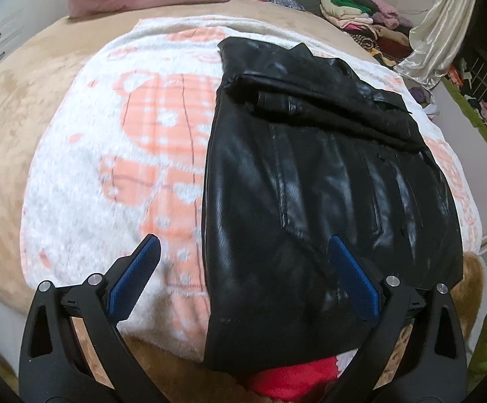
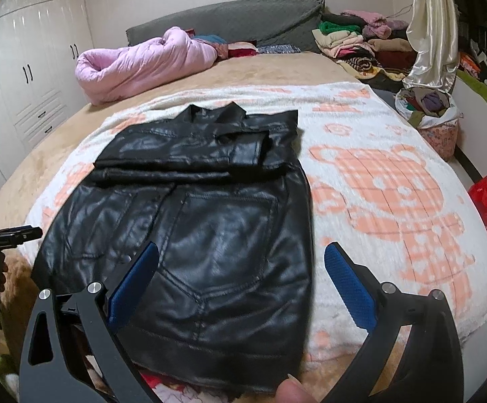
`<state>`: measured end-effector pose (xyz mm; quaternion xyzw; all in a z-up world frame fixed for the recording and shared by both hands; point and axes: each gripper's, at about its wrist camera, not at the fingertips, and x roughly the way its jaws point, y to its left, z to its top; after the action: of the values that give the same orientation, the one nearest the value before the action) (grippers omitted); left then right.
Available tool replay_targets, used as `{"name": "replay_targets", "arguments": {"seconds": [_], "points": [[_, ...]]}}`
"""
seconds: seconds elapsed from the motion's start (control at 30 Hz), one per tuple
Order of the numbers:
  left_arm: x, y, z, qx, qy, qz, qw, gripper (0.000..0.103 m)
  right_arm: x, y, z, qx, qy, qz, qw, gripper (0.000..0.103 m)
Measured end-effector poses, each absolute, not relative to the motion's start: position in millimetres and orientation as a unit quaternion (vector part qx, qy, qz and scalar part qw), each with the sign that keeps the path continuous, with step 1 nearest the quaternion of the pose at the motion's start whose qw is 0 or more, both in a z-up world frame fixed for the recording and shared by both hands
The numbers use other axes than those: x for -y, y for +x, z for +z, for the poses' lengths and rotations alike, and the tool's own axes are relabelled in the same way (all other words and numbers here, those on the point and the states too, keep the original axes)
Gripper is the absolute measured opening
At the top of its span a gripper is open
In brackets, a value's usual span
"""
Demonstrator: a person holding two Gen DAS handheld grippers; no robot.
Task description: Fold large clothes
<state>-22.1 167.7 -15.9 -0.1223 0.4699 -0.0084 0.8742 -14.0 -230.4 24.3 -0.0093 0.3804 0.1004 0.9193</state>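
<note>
Left gripper (image 1: 241, 245), right gripper (image 2: 241, 252) hover above near hem of black jacket (image 2: 216, 235), both jaws spread, empty.

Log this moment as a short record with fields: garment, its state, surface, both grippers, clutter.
garment: black leather jacket
state: sleeves folded across the upper part, lying flat
surface: white and orange blanket on the bed
left gripper: open, above the jacket's near edge, holding nothing
right gripper: open, above the jacket, holding nothing
clutter: pink quilt; clothes pile

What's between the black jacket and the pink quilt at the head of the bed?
Only white-and-peach blanket, then bare tan bedspread, per the right wrist view.
</note>
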Motion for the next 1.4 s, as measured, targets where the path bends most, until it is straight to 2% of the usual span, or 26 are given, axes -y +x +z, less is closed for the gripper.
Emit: {"name": "replay_targets", "arguments": {"seconds": [0.07,0.17,0.23,0.37,0.5,0.93,1.03,1.1,1.13,1.17,1.23,1.27,1.4], "points": [[-169.7,-26.4,-21.5,-0.475,-0.126,-0.009,0.871,0.092,232.8,-16.2,19.8,-0.386,-0.011,0.099,0.917,0.098],[-171.9,-32.2,-29.8,-0.485,-0.136,-0.018,0.864,0.081,235.2,-19.2,13.1,-0.393,-0.016,0.099,0.914,0.098],[-172.9,-36.1,-35.5,-0.491,-0.142,-0.022,0.859,0.076,237.1,-21.2,8.3,-0.400,-0.017,0.101,0.911,0.098],[-173.4,-42.8,-43.8,-0.498,-0.158,-0.039,0.852,0.059,242.8,-25.7,-5.2,-0.417,-0.020,0.100,0.903,0.098],[-170.9,-47.8,-53.7,-0.509,-0.171,-0.054,0.842,0.049,250.6,-28.3,-19.6,-0.437,-0.016,0.099,0.894,0.098],[-166.4,-51.1,-63.9,-0.515,-0.165,-0.059,0.839,0.046,271.4,-30.0,-73.8,-0.515,0.020,0.115,0.849,0.097],[-166.5,-52.5,-64.1,-0.510,-0.164,-0.058,0.842,0.041,270.5,-27.0,-87.3,-0.530,0.036,0.132,0.837,0.081],[-165.0,-55.8,-61.6,-0.502,-0.159,-0.062,0.848,0.028,270.0,-28.7,-91.0,-0.523,0.037,0.137,0.841,0.073],[-163.9,-57.2,-60.0,-0.496,-0.159,-0.066,0.851,0.025,268.8,-31.3,-89.9,-0.517,0.033,0.146,0.843,0.061],[-162.6,-55.2,-58.9,-0.494,-0.160,-0.067,0.852,0.020,267.9,-34.0,-87.3,-0.511,0.030,0.152,0.845,0.039],[-164.6,-57.9,-57.9,-0.489,-0.169,-0.072,0.852,0.015,266.7,-38.9,-79.2,-0.497,0.034,0.175,0.849,0.022],[-164.8,-58.9,-56.5,-0.488,-0.171,-0.076,0.853,0.013,265.7,-41.7,-73.6,-0.489,0.035,0.185,0.851,0.018],[-168.6,-67.9,-39.4,-0.467,-0.182,-0.089,0.861,0.005,267.7,-50.2,-49.4,-0.463,0.046,0.209,0.860,0.017]]}}
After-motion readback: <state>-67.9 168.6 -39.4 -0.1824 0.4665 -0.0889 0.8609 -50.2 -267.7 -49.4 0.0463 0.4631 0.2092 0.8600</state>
